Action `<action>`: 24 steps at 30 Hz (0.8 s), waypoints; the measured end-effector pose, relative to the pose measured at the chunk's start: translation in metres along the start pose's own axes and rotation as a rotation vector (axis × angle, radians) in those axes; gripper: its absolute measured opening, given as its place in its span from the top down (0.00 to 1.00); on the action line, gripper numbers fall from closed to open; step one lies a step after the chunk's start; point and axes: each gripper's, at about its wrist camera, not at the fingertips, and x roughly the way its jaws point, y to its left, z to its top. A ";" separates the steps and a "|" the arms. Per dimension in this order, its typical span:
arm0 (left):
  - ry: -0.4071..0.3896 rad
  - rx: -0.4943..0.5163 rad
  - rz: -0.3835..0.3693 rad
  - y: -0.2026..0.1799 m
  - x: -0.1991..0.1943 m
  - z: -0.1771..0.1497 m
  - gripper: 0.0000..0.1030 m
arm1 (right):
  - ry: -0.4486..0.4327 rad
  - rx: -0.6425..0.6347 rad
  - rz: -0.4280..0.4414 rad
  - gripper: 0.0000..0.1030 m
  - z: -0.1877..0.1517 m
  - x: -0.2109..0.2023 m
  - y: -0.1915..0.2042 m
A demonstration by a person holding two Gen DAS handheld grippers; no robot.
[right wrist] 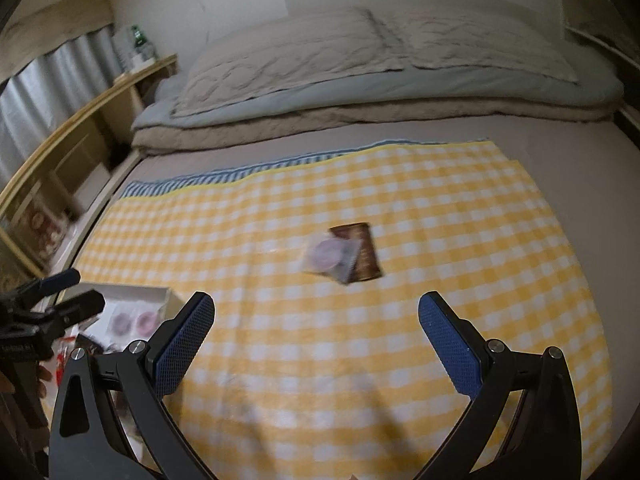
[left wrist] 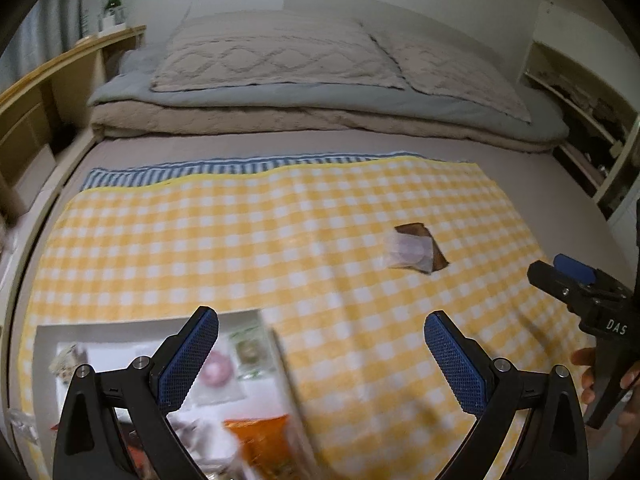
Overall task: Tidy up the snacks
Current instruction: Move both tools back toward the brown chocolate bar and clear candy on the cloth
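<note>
A clear packet with a pale round snack [left wrist: 408, 254] lies on top of a brown packet [left wrist: 436, 254] on the yellow checked cloth [left wrist: 280, 240]; both also show in the right wrist view, the clear packet [right wrist: 330, 256] over the brown packet [right wrist: 366, 254]. A white box [left wrist: 48, 332] with several snack packets, one orange [left wrist: 264, 440], sits at the cloth's near left, and shows in the right wrist view [right wrist: 168, 294]. My left gripper [left wrist: 320, 344] is open and empty over the box's right edge. My right gripper [right wrist: 314, 332] is open and empty, short of the two packets.
Folded bedding and pillows [left wrist: 280, 64] lie across the far end of the bed. A wooden shelf [left wrist: 60, 76] with a green bottle [left wrist: 113, 0] runs along the left. Another shelf [left wrist: 580, 112] stands at the right. The right gripper shows at the left view's edge [left wrist: 560, 272].
</note>
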 end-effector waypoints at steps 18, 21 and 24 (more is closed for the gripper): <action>0.110 0.021 -0.038 -0.077 0.218 0.088 0.00 | 0.065 0.136 0.013 0.58 -0.001 0.101 -0.104; 0.142 -0.005 -0.003 -0.081 0.261 0.098 0.00 | 0.048 0.164 0.035 0.67 0.004 0.112 -0.112; 0.172 -0.012 0.013 -0.086 0.296 0.101 0.00 | 0.025 0.197 0.064 0.68 0.010 0.119 -0.118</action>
